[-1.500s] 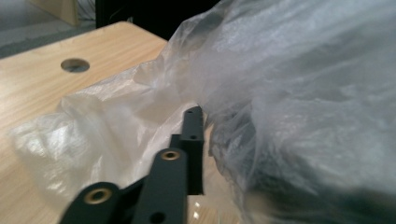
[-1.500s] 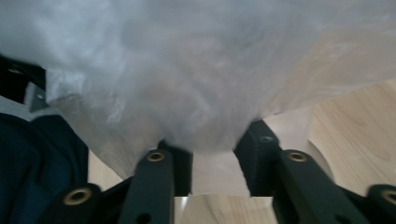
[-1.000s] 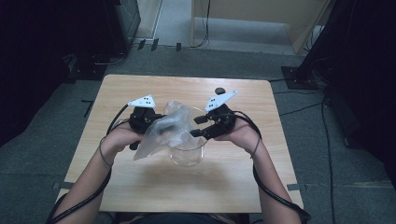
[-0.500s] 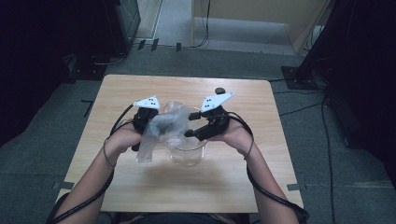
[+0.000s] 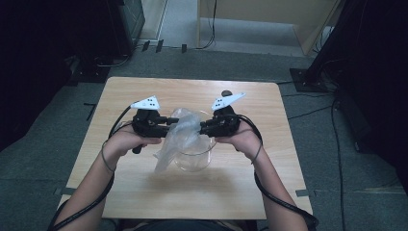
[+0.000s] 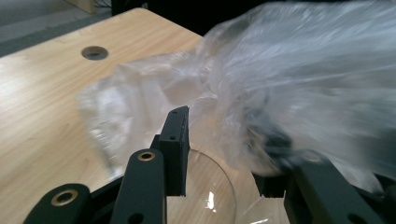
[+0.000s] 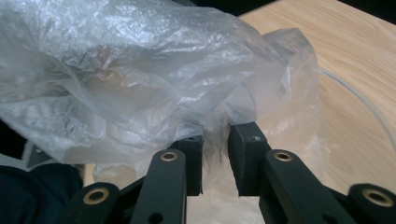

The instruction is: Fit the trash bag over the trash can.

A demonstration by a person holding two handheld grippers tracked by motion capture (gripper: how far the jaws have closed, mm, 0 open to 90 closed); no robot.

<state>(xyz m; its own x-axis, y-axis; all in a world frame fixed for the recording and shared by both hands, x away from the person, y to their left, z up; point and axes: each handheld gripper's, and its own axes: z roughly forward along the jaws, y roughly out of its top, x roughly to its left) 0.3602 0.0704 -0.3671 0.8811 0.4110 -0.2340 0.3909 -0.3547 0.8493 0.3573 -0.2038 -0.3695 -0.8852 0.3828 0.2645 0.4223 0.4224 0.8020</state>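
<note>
The clear plastic bag (image 5: 180, 137) now hangs bunched in the middle of the frame, over the glass bowl (image 5: 193, 159) on the tabletop (image 5: 144, 192). The right gripper (image 7: 215, 140) has just been closing; its fingers sit narrow, pinching the bag. The left gripper (image 6: 224, 154) has opened a bit, fingers half wide with bag between them. The bag looks almost ready to go into the bowl.
</note>
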